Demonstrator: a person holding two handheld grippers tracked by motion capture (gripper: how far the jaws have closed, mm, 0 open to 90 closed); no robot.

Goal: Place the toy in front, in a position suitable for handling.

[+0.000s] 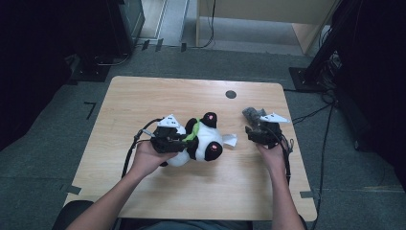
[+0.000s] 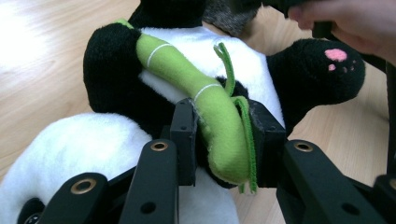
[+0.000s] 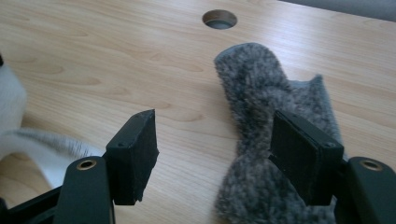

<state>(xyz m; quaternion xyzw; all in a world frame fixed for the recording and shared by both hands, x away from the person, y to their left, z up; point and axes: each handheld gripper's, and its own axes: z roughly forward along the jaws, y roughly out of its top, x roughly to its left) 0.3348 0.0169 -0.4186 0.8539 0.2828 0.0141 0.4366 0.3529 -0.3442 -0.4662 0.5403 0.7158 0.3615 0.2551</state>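
Jaws of the left gripper (image 2: 219, 140) pinch the panda's green stalk (image 2: 205, 107); right gripper (image 3: 212, 154) gapes, its view cutting off grey fur (image 3: 261, 93).

Table (image 1: 158, 96) evenly lit from above — dark surroundings; glare upper left in left gripper view, slightly soft.

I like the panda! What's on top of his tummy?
A green bamboo stick lies across the panda, pinched by the left gripper. The fur right under the stick and jaws is covered.
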